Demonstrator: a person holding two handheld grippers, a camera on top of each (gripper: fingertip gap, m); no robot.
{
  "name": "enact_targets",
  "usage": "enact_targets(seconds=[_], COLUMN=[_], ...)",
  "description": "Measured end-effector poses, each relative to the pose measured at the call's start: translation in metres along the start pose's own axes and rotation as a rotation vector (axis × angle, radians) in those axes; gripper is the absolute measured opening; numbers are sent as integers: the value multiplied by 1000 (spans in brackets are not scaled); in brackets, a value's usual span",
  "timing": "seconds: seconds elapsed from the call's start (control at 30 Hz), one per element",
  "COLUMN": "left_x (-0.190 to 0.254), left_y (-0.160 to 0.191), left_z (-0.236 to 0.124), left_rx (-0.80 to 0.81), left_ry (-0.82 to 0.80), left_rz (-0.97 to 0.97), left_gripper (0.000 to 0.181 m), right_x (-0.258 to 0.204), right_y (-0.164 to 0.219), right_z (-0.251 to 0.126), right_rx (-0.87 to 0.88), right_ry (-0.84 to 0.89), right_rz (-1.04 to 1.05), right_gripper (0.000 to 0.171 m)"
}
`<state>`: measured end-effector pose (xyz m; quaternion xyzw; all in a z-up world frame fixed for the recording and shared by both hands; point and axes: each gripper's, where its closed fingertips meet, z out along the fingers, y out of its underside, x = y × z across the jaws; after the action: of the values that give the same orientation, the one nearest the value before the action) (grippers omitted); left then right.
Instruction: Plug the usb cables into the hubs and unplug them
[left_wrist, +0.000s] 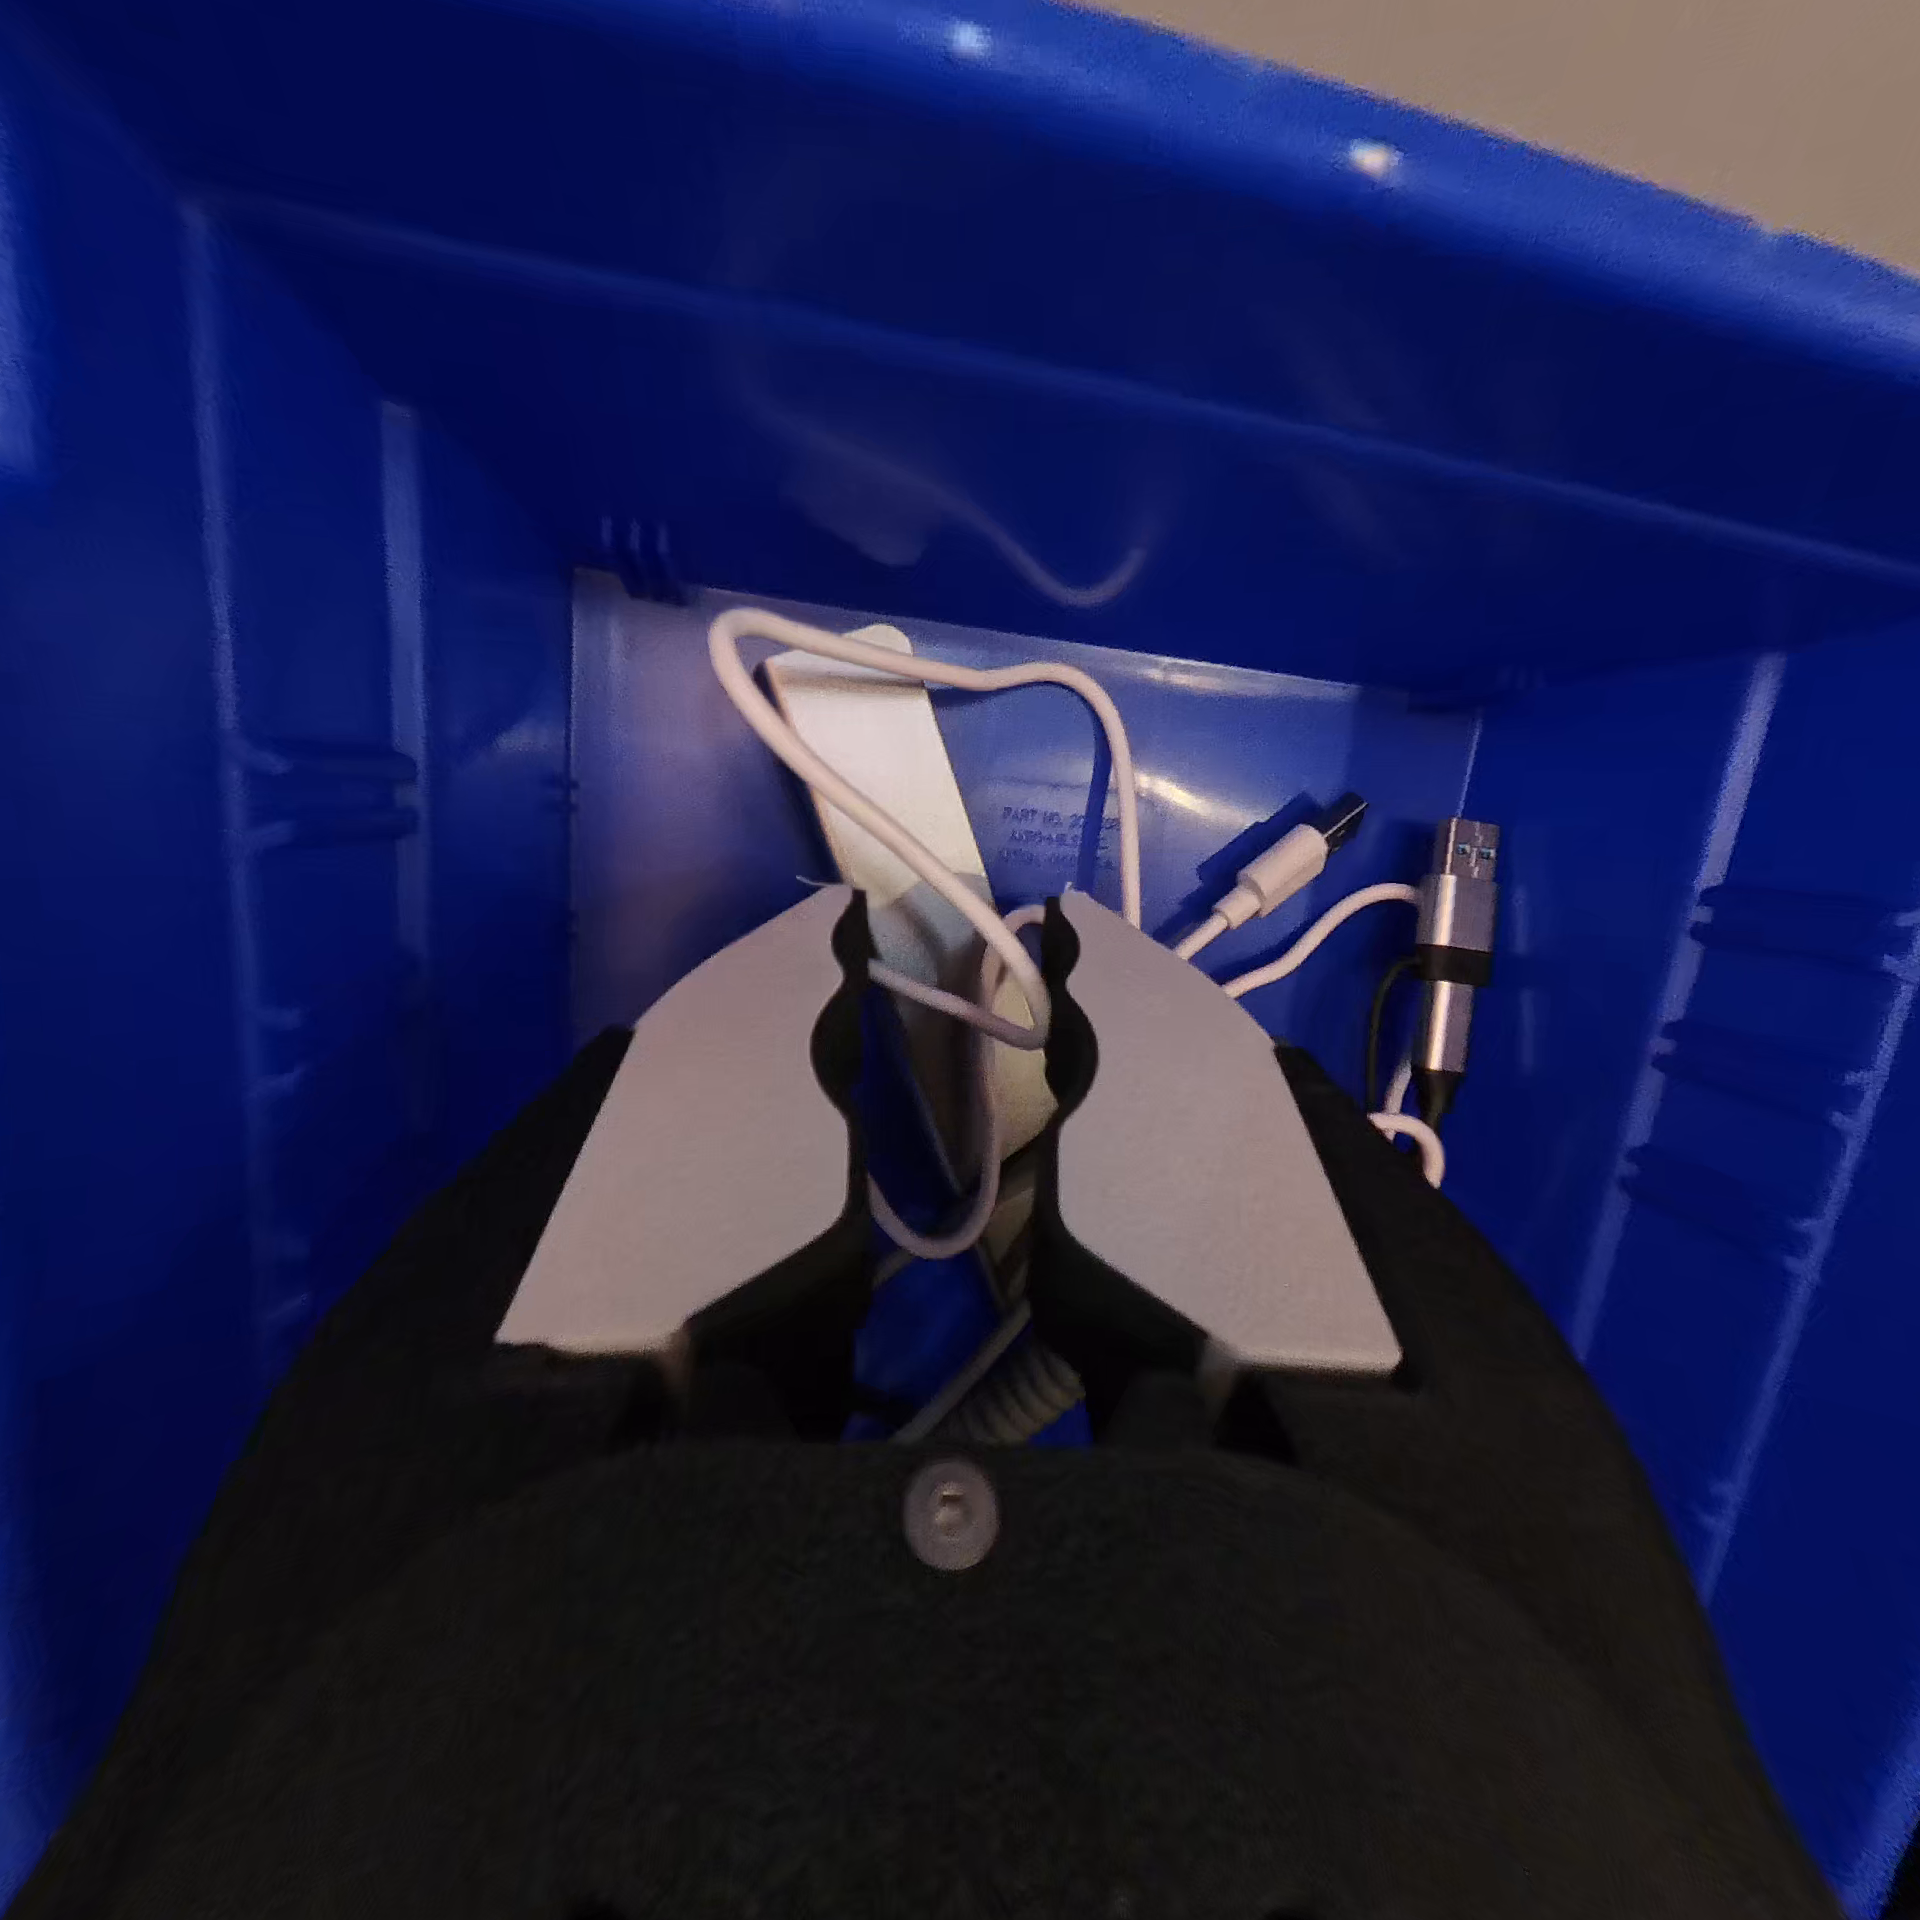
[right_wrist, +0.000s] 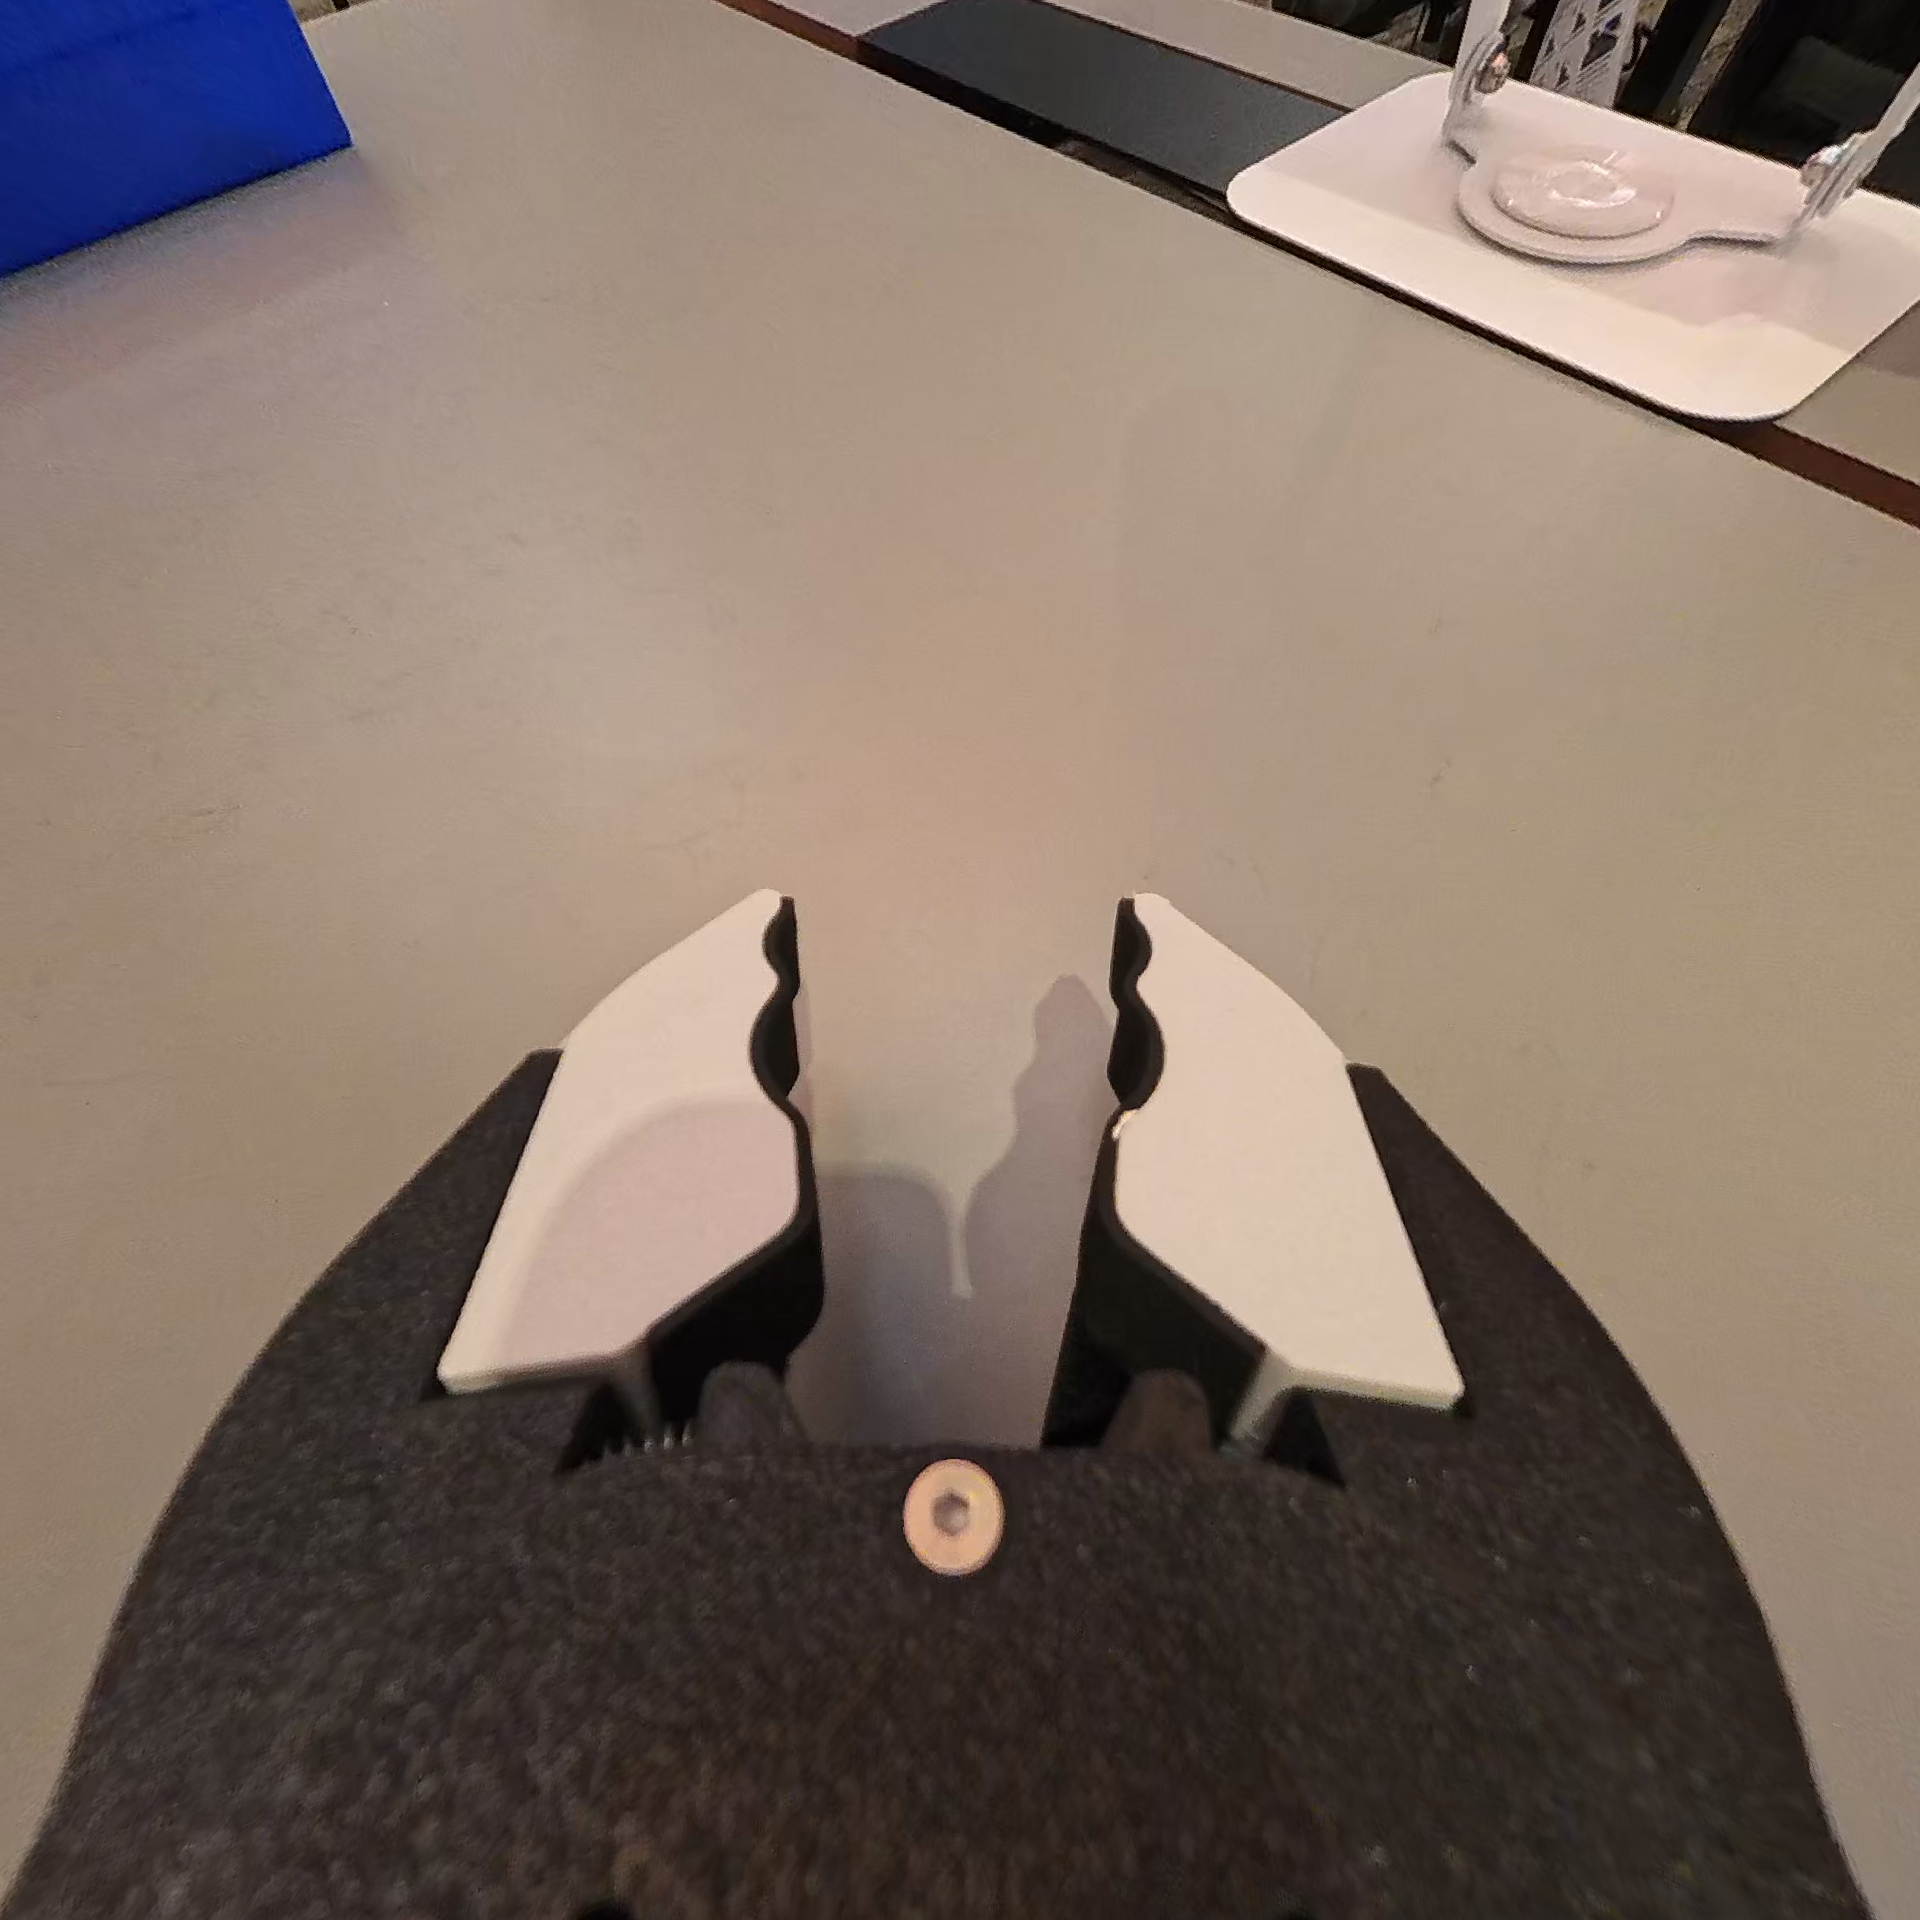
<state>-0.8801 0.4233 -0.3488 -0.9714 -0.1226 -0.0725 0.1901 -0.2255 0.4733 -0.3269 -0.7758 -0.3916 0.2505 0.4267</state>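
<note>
My left gripper (left_wrist: 956, 904) reaches down into a blue bin (left_wrist: 312, 727). Its jaws stand narrow around the near end of a flat white hub (left_wrist: 862, 758) that runs away from me over the bin floor. A thin white cable (left_wrist: 1101, 727) loops over the hub and between the fingers. A white USB plug (left_wrist: 1309, 842) and a grey metal USB adapter (left_wrist: 1460, 914) on a black lead lie to the right on the bin floor. My right gripper (right_wrist: 956, 914) is open and empty, low over the grey table (right_wrist: 935, 520).
The bin walls close in on all sides of the left gripper. In the right wrist view a corner of the blue bin (right_wrist: 156, 125) shows at the far left. A white stand base (right_wrist: 1558, 239) and a black strip (right_wrist: 1091, 73) lie at the far right. Across from one pair of fingers to the other is roughly 65 cm. The white USB plug (left_wrist: 1309, 842) is closer to my left gripper, around 6 cm from its tips; the right tips are 55 cm off. From the left gripper's tips to the grey metal USB adapter (left_wrist: 1460, 914) is close to 9 cm.
</note>
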Motion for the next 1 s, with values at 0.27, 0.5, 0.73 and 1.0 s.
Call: enact_targets(seconds=[0.27,0.5,0.73,1.0], left_x=[-4,-14,-14,-16], left_y=[-1,-1,-2,-6], left_z=[2,11,14,-14], left_rx=[-21,-75,-71,-7], left_ry=[-20,-107,-190,-90], left_rz=[-36,-26,60,20], left_gripper=[37,36,33,30], right_x=[-1,-3,-4,-7], right_y=[-2,-1,-2,-6], right_z=[-1,0,0,-2], right_rx=[7,0,2,25], right_ry=[0,-6,-10,-24], right_rz=[-4,-5,-9,-3], right_gripper=[57,57,57,57])
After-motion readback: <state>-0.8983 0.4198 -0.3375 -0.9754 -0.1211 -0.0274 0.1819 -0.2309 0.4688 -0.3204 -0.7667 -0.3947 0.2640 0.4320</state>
